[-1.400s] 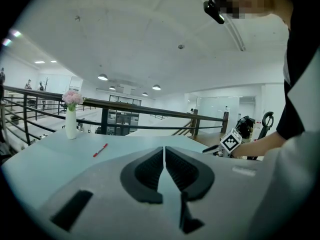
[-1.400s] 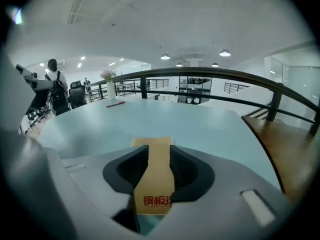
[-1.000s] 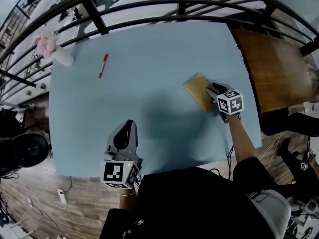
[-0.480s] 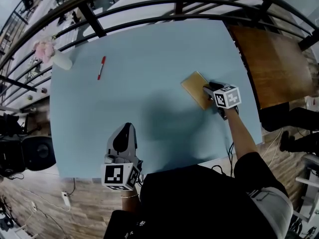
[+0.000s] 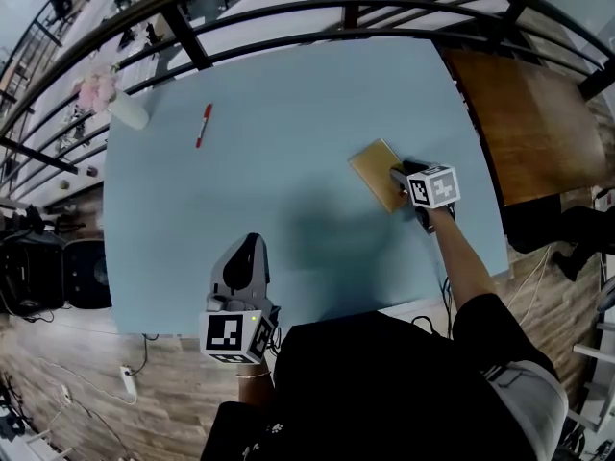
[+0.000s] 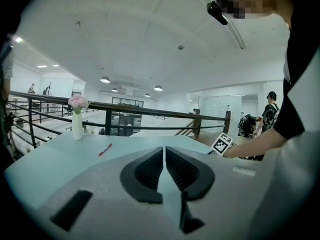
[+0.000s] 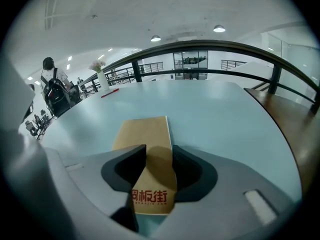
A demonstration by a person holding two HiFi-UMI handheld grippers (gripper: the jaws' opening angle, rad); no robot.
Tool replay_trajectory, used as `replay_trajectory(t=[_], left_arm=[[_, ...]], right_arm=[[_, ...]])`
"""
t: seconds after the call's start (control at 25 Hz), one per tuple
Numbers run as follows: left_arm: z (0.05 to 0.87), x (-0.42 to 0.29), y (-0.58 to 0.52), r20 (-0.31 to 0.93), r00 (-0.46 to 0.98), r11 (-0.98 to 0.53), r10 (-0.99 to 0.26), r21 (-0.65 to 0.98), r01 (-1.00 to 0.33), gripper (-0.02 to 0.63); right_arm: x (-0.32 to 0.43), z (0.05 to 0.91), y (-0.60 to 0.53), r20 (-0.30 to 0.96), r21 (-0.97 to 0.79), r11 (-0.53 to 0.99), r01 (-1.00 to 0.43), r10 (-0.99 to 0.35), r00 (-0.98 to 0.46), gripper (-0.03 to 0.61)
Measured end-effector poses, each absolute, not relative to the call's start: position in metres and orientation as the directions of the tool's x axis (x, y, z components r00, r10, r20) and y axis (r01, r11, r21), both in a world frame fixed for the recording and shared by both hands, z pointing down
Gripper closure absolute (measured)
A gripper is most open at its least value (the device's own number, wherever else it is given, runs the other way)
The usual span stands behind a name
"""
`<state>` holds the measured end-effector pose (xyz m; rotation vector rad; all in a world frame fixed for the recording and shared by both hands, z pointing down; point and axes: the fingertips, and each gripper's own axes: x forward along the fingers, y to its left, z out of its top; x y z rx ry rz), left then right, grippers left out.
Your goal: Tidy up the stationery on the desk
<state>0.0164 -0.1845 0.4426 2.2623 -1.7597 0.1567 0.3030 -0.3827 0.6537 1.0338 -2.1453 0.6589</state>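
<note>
A small brown notebook (image 5: 373,171) (image 7: 144,131) lies flat on the light-blue desk (image 5: 288,94), right of centre. My right gripper (image 5: 397,175) (image 7: 159,153) stands over its near end and its jaws have just been closing. The notebook's end lies between them: the right jaw is at its right edge, the left jaw overlaps its left side, and no squeeze shows. A red pen (image 5: 203,125) (image 6: 105,149) (image 7: 110,93) lies at the far left. My left gripper (image 5: 248,250) (image 6: 164,151) hovers near the front edge, shut and empty.
A white vase with pink flowers (image 5: 123,109) (image 6: 76,126) stands at the desk's far left corner. A dark railing (image 5: 288,12) runs behind the desk. A wooden table (image 5: 528,123) adjoins it at the right. A person with a backpack (image 7: 52,86) stands beyond the desk.
The right gripper has edged a little further over the notebook's near end and lower. The left gripper has shifted slightly. Notebook and pen lie where they were.
</note>
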Motion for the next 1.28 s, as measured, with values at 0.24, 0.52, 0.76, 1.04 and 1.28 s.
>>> replay_trajectory(t=[0.24,0.52,0.76,1.04,1.28], left_arm=[[0.444,0.012,-0.160,0.243,0.237,-0.207,-0.941,0.142,-0.968,0.595],[0.442,0.002,-0.120,0.235,0.206,-0.177,-0.950,0.137,-0.975,0.595],[0.445,-0.009,-0.085,0.248,0.167,-0.138,-0.954,0.130,-0.982,0.595],[0.443,-0.025,-0.062,0.254,0.141,-0.113,-0.957,0.120,-0.986,0.597],[0.445,-0.038,-0.066,0.247,0.211,-0.185,-0.946,0.125,-0.975,0.597]], right_arm=[[0.296,0.655,-0.366,0.726,-0.146,0.512,-0.846,-0.526,-0.444,0.402],[0.279,0.653,-0.337,0.714,-0.139,0.478,-0.867,-0.558,-0.422,0.402],[0.263,0.653,-0.317,0.701,-0.135,0.457,-0.879,-0.584,-0.411,0.402],[0.249,0.651,-0.292,0.712,-0.142,0.437,-0.888,-0.578,-0.398,0.402],[0.239,0.652,-0.275,0.717,-0.132,0.373,-0.918,-0.604,-0.348,0.402]])
